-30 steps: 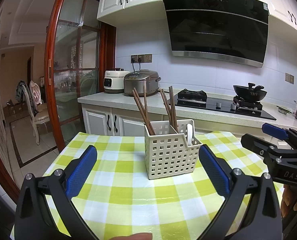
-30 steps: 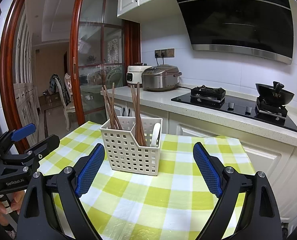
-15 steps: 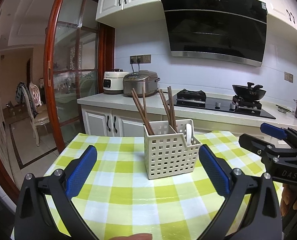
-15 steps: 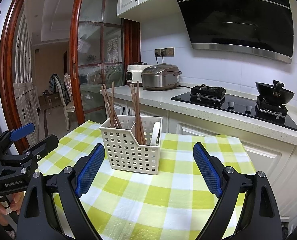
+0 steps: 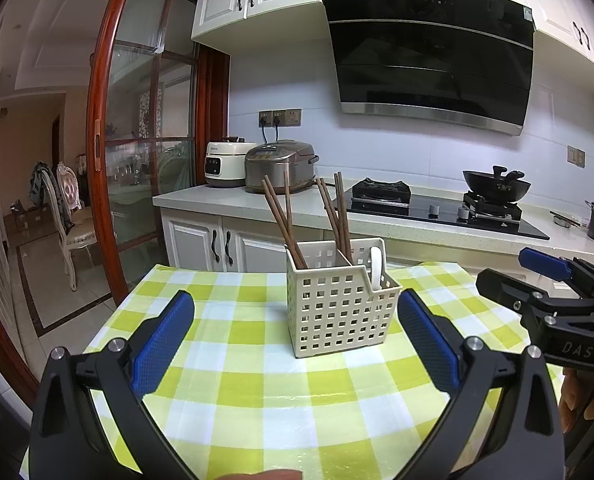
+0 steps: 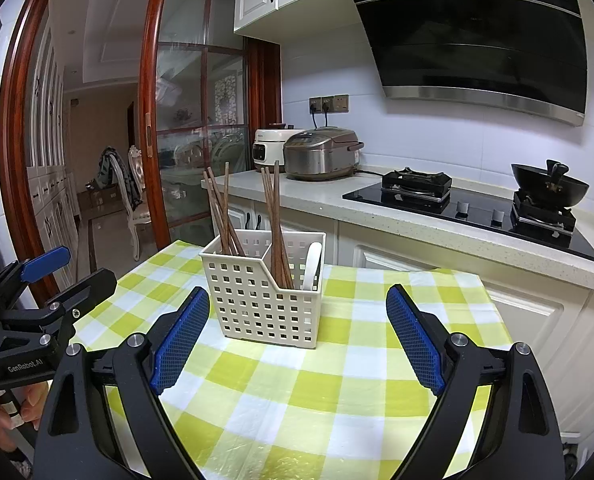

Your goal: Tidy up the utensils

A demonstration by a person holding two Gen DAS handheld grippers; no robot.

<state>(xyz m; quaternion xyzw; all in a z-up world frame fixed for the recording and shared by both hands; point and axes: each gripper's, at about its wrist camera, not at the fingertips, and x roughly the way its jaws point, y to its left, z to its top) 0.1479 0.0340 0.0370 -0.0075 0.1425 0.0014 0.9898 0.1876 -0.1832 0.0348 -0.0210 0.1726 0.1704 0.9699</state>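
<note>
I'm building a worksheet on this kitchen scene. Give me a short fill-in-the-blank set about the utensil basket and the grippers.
1. The white basket stands on a ____-and-white checked tablecloth.
2. The brown chopsticks stand ____ the basket.
3. The white spoon shares its compartment with some ____.
4. The left gripper and right gripper both hold ____.

Missing words: green; in; chopsticks; nothing
</note>
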